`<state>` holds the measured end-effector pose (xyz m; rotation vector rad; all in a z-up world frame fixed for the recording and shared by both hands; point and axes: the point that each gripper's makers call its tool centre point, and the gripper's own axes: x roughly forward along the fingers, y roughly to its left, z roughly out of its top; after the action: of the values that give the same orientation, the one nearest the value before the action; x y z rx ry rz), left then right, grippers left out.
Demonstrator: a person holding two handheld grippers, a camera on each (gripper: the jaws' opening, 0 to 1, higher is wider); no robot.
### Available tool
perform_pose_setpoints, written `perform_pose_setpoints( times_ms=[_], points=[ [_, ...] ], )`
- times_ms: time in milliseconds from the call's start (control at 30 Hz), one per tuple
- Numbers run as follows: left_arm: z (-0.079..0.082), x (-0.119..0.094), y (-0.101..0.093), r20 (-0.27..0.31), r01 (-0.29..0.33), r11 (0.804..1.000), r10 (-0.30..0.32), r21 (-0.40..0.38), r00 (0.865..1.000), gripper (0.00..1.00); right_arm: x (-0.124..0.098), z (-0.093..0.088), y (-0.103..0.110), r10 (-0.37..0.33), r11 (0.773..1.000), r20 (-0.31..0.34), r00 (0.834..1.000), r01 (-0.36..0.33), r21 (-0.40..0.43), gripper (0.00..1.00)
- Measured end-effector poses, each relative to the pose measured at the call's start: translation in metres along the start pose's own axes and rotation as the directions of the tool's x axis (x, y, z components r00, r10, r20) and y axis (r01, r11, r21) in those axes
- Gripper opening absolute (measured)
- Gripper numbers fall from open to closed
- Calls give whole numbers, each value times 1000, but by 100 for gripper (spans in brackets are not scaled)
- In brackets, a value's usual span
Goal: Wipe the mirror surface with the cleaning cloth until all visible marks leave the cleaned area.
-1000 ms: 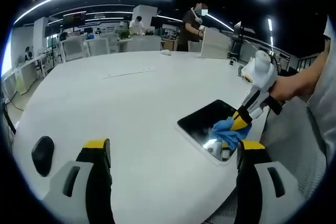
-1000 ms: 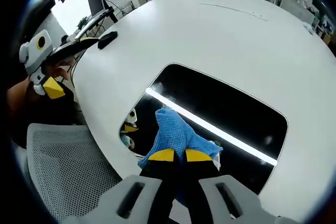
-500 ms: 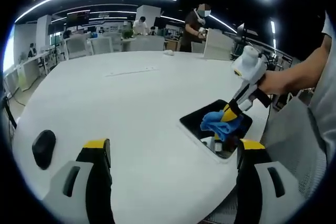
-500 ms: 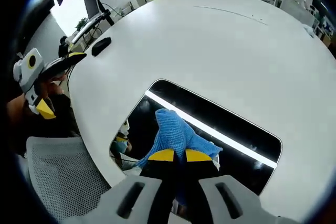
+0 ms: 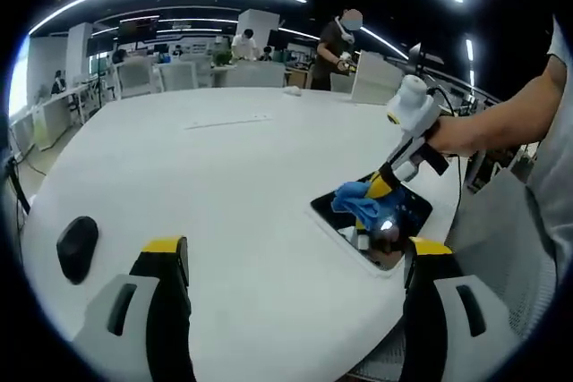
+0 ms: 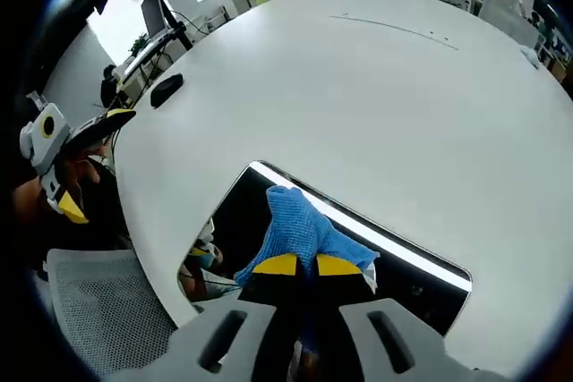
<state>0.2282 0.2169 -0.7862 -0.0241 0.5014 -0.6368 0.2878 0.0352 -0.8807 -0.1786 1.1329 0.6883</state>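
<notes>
- Right tool [image 6: 297, 265]: jaws clamped on the blue cloth [image 6: 300, 232], pressed on the mirror [image 6: 403, 261].
- Left tool [image 5: 291, 261]: jaws spread, empty, above the counter [image 5: 224, 176].
- Advice: keep cloth flat; overlap strokes across the mirror.

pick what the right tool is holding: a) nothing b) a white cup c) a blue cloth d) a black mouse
c: in the right gripper view the right tool is shut on the blue cloth, held over the dark mirror on the white table; the black mouse lies apart, near the table's edge.
</notes>
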Motion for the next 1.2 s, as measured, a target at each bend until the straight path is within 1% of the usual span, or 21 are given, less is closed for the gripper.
perform_pose_setpoints(
  times_ms=[100, 233, 533, 633, 700, 733, 767, 867, 900, 1100, 1200],
  points=[
    [4, 0, 2, 13, -6, 1000, 6, -3, 1000, 99, 3, 5, -4, -5, 1000, 2, 1000, 5, -15, 0],
    [4, 0, 4, 15, -10, 1000, 10, -7, 1000, 99, 5, 12, -8, -7, 1000, -1, 1000, 7, -9, 0],
    [-2, -1, 5, 12, -16, 1000, 16, -23, 1000, 99, 8, 21, -12, -5, 1000, 2, 1000, 5, -9, 0],
    [-3, 0, 6, 11, -14, 1000, 14, -24, 1000, 99, 8, 22, -12, -1, 1000, -4, 1000, 0, -7, 0],
    [-2, 0, 5, 15, -17, 999, 17, -28, 1000, 99, 9, 22, -12, 4, 1000, -4, 1000, -4, -15, 0],
    [-1, 0, 4, 15, -17, 999, 17, -29, 1000, 99, 8, 22, -12, 5, 1000, 2, 1000, -5, -3, 0],
    [0, 0, 3, 15, -15, 999, 16, -28, 1000, 99, 9, 26, -16, -15, 1000, 25, 1000, 16, -15, 0],
    [2, 0, 2, 13, -13, 1000, 13, -24, 1000, 99, 10, 29, -16, -11, 1000, 18, 1000, 11, -6, 0],
    [3, 0, 3, 17, -14, 1000, 15, -27, 1000, 99, 10, 29, -16, -19, 999, 14, 1000, 20, -33, 0],
    [2, 2, 6, 19, -20, 1000, 20, -17, 1000, 99, 11, 29, -16, -11, 998, 9, 1000, 12, -59, 0],
    [2, 2, 5, 16, -17, 1000, 17, -19, 1000, 99, 10, 29, -16, -9, 998, 9, 1000, 9, -66, 0]
  ],
)
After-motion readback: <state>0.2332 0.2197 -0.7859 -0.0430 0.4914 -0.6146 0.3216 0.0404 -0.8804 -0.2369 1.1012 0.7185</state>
